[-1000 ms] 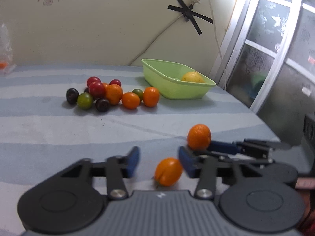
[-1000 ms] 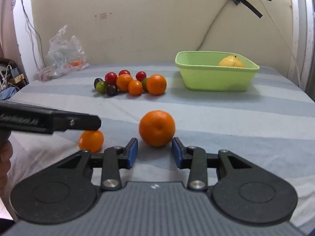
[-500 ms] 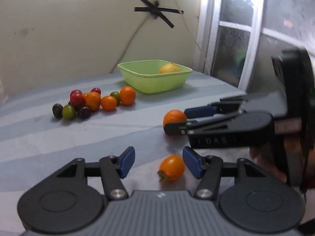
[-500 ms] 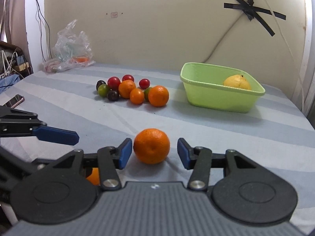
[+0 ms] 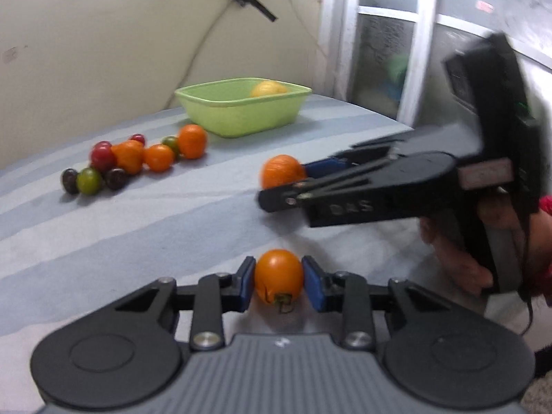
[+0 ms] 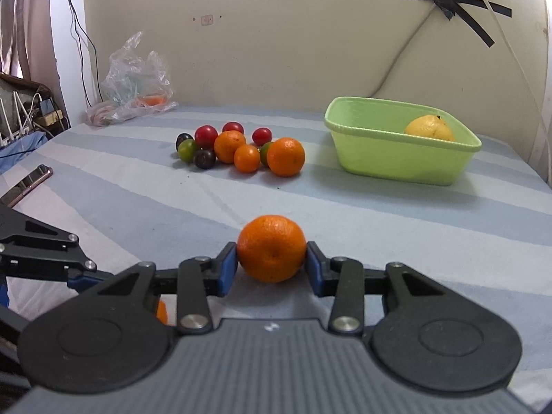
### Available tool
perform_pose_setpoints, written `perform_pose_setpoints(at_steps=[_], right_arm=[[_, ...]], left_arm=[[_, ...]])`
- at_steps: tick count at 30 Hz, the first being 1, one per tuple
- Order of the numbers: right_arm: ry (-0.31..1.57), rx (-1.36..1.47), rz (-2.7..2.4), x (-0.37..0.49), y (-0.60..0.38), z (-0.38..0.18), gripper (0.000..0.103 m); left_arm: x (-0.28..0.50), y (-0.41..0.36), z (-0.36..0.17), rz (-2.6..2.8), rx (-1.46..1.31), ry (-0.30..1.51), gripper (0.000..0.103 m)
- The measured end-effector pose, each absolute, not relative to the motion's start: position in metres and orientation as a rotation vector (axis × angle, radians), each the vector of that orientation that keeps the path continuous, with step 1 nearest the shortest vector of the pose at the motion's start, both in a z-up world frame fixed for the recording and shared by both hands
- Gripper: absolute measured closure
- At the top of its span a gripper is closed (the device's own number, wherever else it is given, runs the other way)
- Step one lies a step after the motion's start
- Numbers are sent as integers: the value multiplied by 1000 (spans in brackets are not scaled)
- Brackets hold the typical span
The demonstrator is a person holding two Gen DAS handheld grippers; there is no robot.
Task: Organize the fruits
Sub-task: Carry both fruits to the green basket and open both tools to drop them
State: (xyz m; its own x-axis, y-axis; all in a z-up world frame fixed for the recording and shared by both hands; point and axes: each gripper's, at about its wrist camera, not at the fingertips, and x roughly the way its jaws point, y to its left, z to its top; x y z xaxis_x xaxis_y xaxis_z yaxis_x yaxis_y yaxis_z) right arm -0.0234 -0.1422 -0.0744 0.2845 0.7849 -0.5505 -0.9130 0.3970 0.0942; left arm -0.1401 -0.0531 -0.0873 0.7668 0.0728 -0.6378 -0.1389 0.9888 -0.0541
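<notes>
The left claw (image 5: 278, 284) is clenched on a small orange tomato (image 5: 278, 280), blue pads pressed to both its sides; half a second ago those pads stood clear of it, so the jaws have just closed. The right claw (image 6: 272, 264) has likewise been closing and now grips a mandarin (image 6: 271, 247), pads touching either flank. Both fruits appear to rest low on the striped bed cover (image 6: 396, 220), not yet lifted. In my judgement both picks are secured and carriage to the green basin (image 6: 396, 157), well apart at the far right with a yellow fruit (image 6: 429, 128) inside, comes next. A cluster of mixed fruit (image 6: 238, 150) waits left of the basin. The left view is blurred; the tomato's underside is hidden, so contact with the cover cannot be confirmed.
</notes>
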Motion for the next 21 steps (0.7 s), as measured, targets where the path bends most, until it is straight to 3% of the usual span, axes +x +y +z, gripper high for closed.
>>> perform_pose_setpoints(at_steps=[6, 12, 21], right_arm=[[473, -215, 1145, -3, -140, -46, 59], [386, -193, 1058, 48, -112, -17, 59], [493, -185, 978, 106, -78, -46, 59]], left_arm=[[-109, -4, -50, 174, -132, 615, 74], [-18, 52, -4, 168, -172, 551, 74], [110, 87, -33, 118, -243, 717, 73]])
